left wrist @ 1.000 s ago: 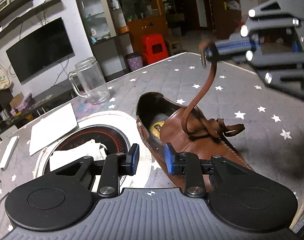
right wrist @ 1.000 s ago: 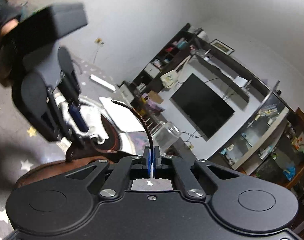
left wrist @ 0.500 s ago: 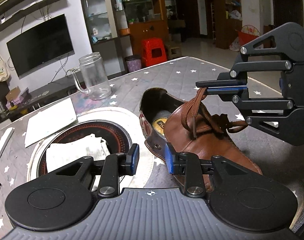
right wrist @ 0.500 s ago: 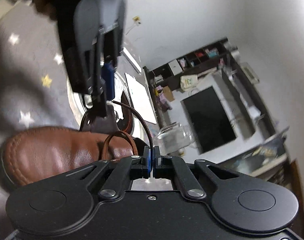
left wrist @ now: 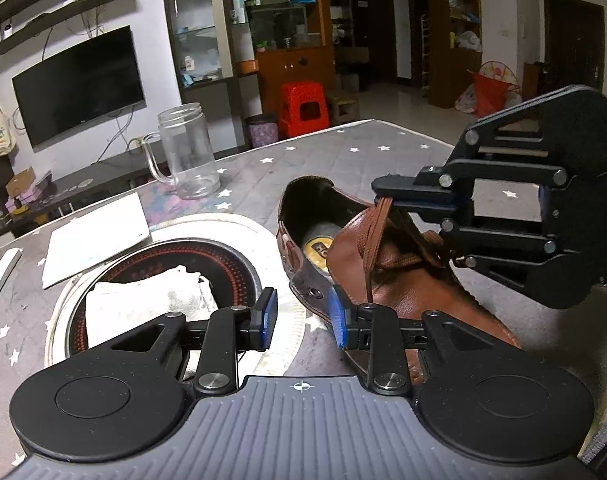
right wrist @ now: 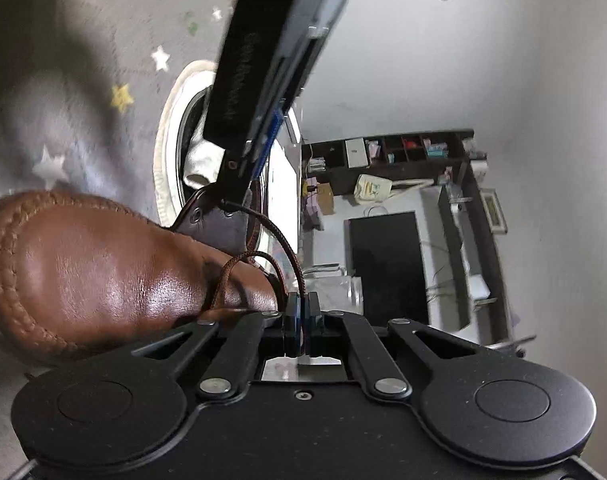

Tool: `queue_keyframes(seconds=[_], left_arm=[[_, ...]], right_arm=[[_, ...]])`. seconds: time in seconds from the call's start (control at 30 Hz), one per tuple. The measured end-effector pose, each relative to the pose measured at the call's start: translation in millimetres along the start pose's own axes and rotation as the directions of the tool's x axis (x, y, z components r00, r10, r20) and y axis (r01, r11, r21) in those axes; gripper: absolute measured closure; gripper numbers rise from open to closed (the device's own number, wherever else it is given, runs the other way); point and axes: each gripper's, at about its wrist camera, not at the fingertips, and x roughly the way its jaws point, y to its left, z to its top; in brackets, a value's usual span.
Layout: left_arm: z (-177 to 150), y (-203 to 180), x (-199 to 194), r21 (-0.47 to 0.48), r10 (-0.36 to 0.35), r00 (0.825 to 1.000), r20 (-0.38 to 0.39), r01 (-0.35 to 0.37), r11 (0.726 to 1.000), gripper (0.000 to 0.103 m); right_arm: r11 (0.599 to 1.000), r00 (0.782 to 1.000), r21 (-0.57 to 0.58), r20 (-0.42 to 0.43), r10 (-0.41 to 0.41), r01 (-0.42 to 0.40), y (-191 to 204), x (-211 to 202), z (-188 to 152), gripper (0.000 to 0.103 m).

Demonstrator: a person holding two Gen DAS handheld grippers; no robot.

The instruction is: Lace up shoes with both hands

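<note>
Right hand-held gripper [right wrist: 302,320] apparently pinches lace [right wrist: 291,256].

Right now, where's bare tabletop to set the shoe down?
Bare starred cloth lies behind the shoe, between the glass mug and the table's far edge. Crowded: the burner ring with its rag, and the white sheet.

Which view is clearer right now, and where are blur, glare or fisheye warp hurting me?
Left wrist view: sharp and evenly lit, edges bowed by the fisheye; lace, shoe and right gripper read cleanly. Right wrist view: rolled sideways, the left gripper is close and soft with blur, a bright sheen sits on the shoe toe, and a dark shadow falls on the table.
</note>
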Motion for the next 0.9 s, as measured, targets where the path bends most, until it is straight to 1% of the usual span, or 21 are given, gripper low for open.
queue_keyframes(seconds=[0.13,0.27,0.5,0.6,0.7,0.8,0.9], left_arm=[[0,1,1,0.006,-0.009,1.000,0.002,0.008,1.000,0.072],[0,2,1,0.007,-0.010,1.000,0.000,0.010,1.000,0.071],[2,-5,4,0.011,-0.006,1.000,-0.001,0.006,1.000,0.071],[2,-4,4,0.012,-0.007,1.000,-0.002,0.007,1.000,0.070],[4,-6,5,0.014,-0.008,1.000,0.000,0.008,1.000,0.069],[1,-1,8,0.010,-0.008,1.000,-0.001,0.008,1.000,0.069],[0,0,7,0.005,-0.006,1.000,0.000,0.006,1.000,0.069]], right_arm=[[0.999,1.000,-0.050,-0.027,0.008,-0.010,12,7,-1,0.101],[0.998,0.999,-0.062,-0.038,0.005,-0.007,19,9,-1,0.101],[0.996,0.999,-0.083,-0.034,0.005,-0.008,26,13,3,0.101],[0.992,1.000,-0.122,-0.028,0.009,-0.013,25,21,5,0.101],[0.985,1.000,-0.173,-0.029,0.000,-0.005,30,20,4,0.101],[0.985,0.999,-0.173,-0.036,-0.001,-0.006,31,17,2,0.101],[0.980,0.999,-0.198,-0.042,-0.014,0.005,34,18,2,0.101]])
